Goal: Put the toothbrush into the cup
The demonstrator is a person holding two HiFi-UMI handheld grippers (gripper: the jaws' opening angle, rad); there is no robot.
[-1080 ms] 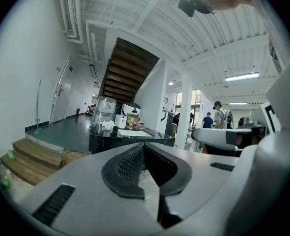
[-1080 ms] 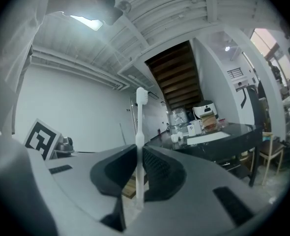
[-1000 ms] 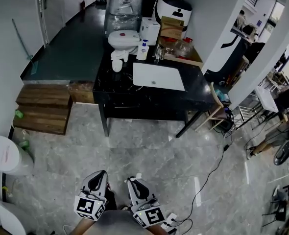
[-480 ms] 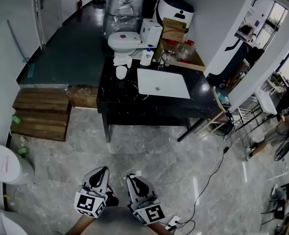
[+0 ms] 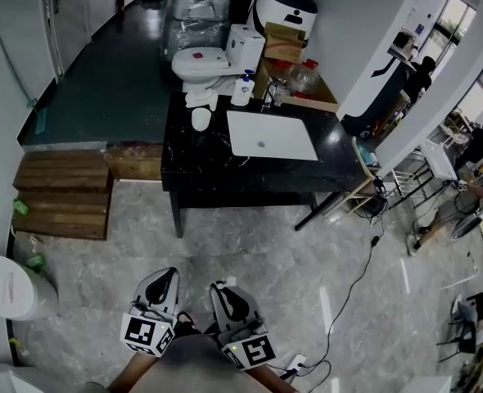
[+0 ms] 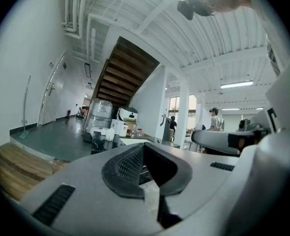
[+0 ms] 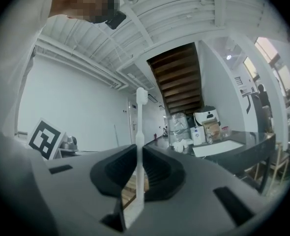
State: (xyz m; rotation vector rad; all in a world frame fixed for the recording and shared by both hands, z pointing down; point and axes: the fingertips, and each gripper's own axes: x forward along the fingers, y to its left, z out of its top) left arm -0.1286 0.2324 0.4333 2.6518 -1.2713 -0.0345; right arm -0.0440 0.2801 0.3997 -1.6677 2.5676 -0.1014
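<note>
The right claw (image 7: pixel 137 149) is clenched on the toothbrush (image 7: pixel 139 127). Its pads pinch the white handle low down, so the shaft stands up out of the jaws with the bristle head at the far end. The left claw (image 6: pixel 144 149) is closed on itself with nothing between its pads.

In the head view both claws hang low in front of the person, over the floor (image 5: pixel 250 252), with the right claw (image 5: pixel 218 288) just beside the left claw (image 5: pixel 164 278). The cup (image 5: pixel 200 119) is small and white. It stands on the black bench (image 5: pixel 340 162), left of the white sink (image 5: pixel 270 135) and well apart from both claws, so the carry to it is not yet finished.

The toothbrush looks light, thin and stiff, of smooth plastic. Weight should be no trouble, but twist may be. A narrow handle held at one spot can pivot between the pads, and the long free end will swing wide with any turn of the claw. The present hold on the handle is probably the right place. It leaves one long end free to go into the cup first, and it keeps the pads off the bristles. The cup also looks light and could tip or slide if the brush knocks its rim, so the brush is better lowered straight into the mouth than dropped from above.

By count there are one toothbrush, one cup that I can make out, two claws, one bench and one sink.
</note>
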